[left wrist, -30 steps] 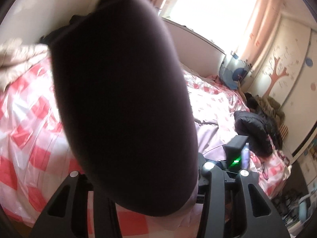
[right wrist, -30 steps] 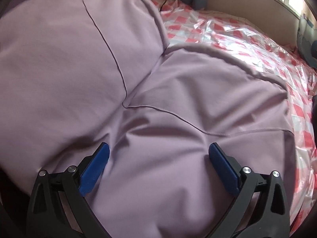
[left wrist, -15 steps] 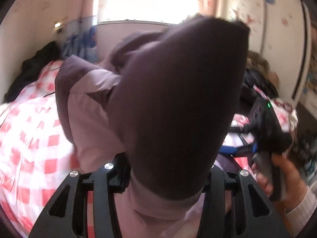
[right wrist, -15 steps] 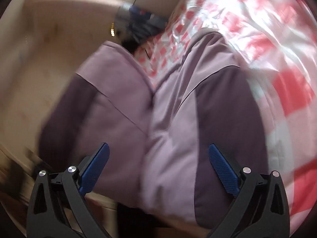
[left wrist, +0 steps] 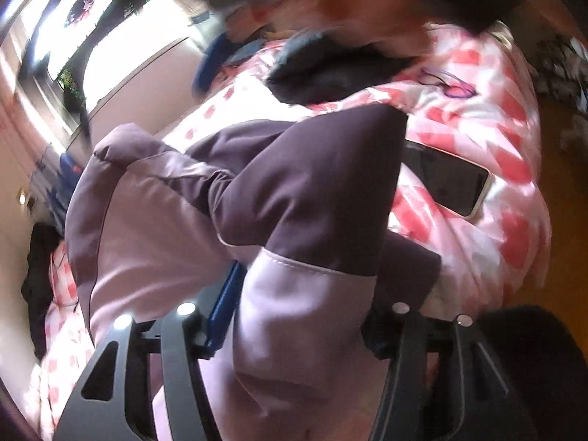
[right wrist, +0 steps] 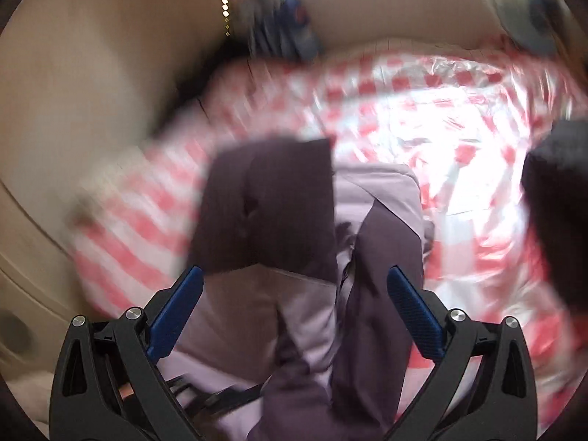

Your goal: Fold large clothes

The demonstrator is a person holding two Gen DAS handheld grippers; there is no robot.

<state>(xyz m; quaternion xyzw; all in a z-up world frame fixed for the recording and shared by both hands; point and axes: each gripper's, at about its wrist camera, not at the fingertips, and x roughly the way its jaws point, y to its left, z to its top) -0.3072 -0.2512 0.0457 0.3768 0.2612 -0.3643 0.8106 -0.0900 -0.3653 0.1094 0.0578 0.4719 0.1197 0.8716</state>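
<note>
Garment: I see a two-tone lilac and dark plum padded jacket [left wrist: 294,191], bunched over the bed with its folds rising toward my cameras.
Garment and left gripper: in my left wrist view a pale lilac fold with a stitched seam runs down between the fingers of the left gripper [left wrist: 294,316]; the dark plum panel sits just above it.
Left gripper state: its jaws are opening with the cloth between them; the blue pad [left wrist: 224,305] on one side shows clear of the fabric, the other pad is hidden behind cloth.
Garment and right gripper: in my right wrist view the jacket [right wrist: 279,220] hangs in the gap of the right gripper [right wrist: 294,305], a dark panel on top, lilac below.
Right gripper state: spread wide, both blue pads [right wrist: 176,308] apart from the cloth, nothing pinched.
Look: smooth, slightly glossy shell, thin seams, soft puffy creases; both views are motion-blurred.
Bed: red-and-white checked glossy cover [left wrist: 488,139] under the jacket.
Nearby: a dark-screened phone in a pale case [left wrist: 452,183] lies on the cover just beside the jacket; a black garment [left wrist: 323,70] lies farther back.
</note>
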